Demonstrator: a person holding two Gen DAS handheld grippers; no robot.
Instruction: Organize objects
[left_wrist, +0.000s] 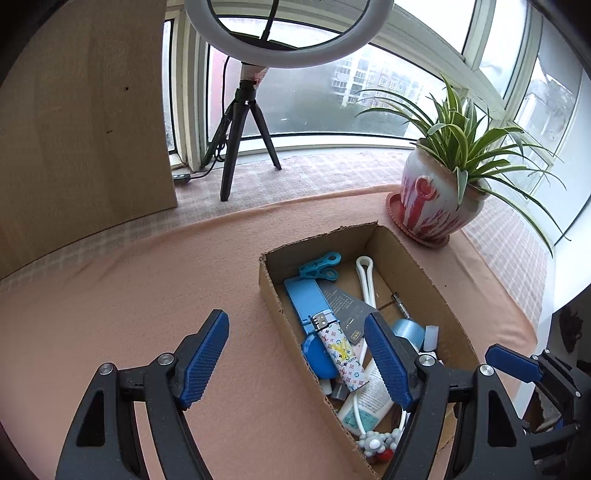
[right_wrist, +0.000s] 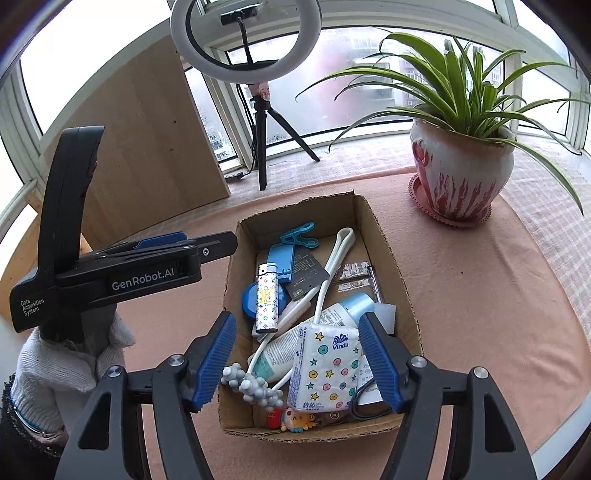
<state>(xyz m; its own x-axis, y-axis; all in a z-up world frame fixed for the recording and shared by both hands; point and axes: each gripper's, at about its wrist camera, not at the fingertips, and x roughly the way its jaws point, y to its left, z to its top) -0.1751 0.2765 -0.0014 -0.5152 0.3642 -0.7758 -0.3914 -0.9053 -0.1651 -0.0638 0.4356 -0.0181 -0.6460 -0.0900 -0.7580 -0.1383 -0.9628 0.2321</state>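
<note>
Blue-padded and spread apart, my right gripper (right_wrist: 297, 363) hovered over the near end of the cardboard box (right_wrist: 391, 258), a tissue pack (right_wrist: 325, 369) lying loose between its fingers. My left gripper (left_wrist: 295, 360) was also apart and held nothing, straddling the box's left wall. Farther in lay a patterned lighter (right_wrist: 266, 302) and a blue clip (right_wrist: 300, 234). Beyond, on the pink surface (right_wrist: 480, 295), stood a potted plant (right_wrist: 461, 166).
</note>
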